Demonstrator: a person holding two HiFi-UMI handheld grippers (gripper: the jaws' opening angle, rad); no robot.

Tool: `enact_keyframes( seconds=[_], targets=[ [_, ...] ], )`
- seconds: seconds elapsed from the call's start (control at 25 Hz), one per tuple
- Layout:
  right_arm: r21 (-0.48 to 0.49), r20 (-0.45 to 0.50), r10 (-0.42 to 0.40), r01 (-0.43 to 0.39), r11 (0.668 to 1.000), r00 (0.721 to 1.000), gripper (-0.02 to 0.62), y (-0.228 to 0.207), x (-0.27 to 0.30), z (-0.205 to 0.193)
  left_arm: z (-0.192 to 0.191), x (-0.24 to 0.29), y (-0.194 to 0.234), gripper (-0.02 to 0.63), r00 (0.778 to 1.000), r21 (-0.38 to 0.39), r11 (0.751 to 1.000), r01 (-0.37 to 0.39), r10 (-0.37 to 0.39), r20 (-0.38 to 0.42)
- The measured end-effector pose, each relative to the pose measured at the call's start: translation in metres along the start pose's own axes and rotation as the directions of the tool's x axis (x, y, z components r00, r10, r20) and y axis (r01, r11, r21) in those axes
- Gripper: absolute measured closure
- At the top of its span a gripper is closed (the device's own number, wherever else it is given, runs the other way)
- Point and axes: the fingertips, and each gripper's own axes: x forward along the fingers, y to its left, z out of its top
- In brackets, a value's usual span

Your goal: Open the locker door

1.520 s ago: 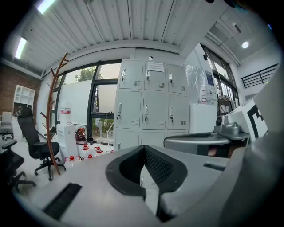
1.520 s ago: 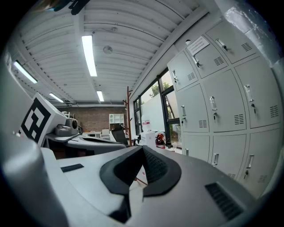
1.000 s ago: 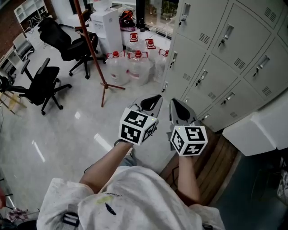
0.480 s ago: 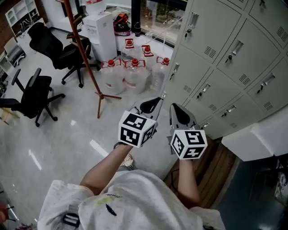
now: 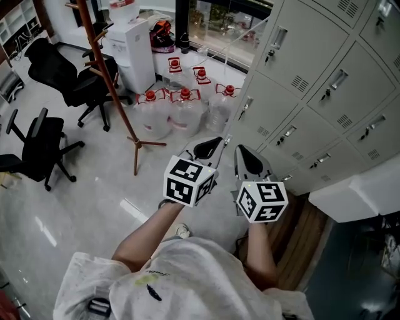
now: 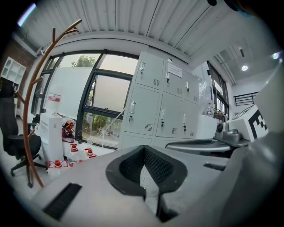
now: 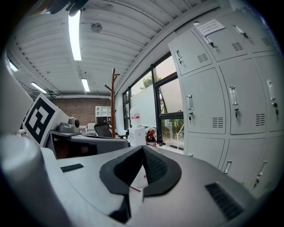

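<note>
Open floor (image 5: pixel 94 206) ahead-left. Coat stand (image 5: pixel 131 128) and water jugs (image 5: pixel 184 115) crowd the left end of the lockers (image 5: pixel 300 87); locker fronts unobstructed.

Bank of grey metal lockers (image 5: pixel 312 81) fills the right side and runs back to the glass window wall (image 5: pixel 219 19). Clear plastic water jugs with red caps (image 5: pixel 184 109) stand clustered on the floor at the lockers' far end, in front of the window. White water dispenser (image 5: pixel 128 50) is behind-left of the jugs. Brown wooden coat stand (image 5: pixel 119 94) is left of the jugs. Two black office chairs (image 5: pixel 37 147) sit far left, well apart from the lockers. Left gripper (image 5: pixel 208 147) and right gripper (image 5: pixel 249 159) are side by side, centre, near the lockers' lower doors.
</note>
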Motion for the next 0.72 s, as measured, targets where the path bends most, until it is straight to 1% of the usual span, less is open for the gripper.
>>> enact_keyframes(
  seconds=[0.24,0.48,0.72],
  targets=[
    [-0.004,-0.01,-0.021,0.021,1.0,1.0,0.597,0.014,0.029,0.004,0.004,-0.002,0.038,0.601,1.0,-0.017,1.0,0.002,-0.002,-0.003],
    [0.002,-0.002,-0.039,0.039,0.999,0.999,0.597,0.015,0.043,0.005,0.004,0.003,0.047,0.601,1.0,0.004,1.0,0.027,-0.027,-0.014],
    [0.008,0.006,-0.043,0.043,0.999,0.999,0.597,0.006,0.058,0.005,0.004,0.017,0.054,0.601,0.999,0.022,0.999,0.035,-0.035,-0.026]
  ],
)
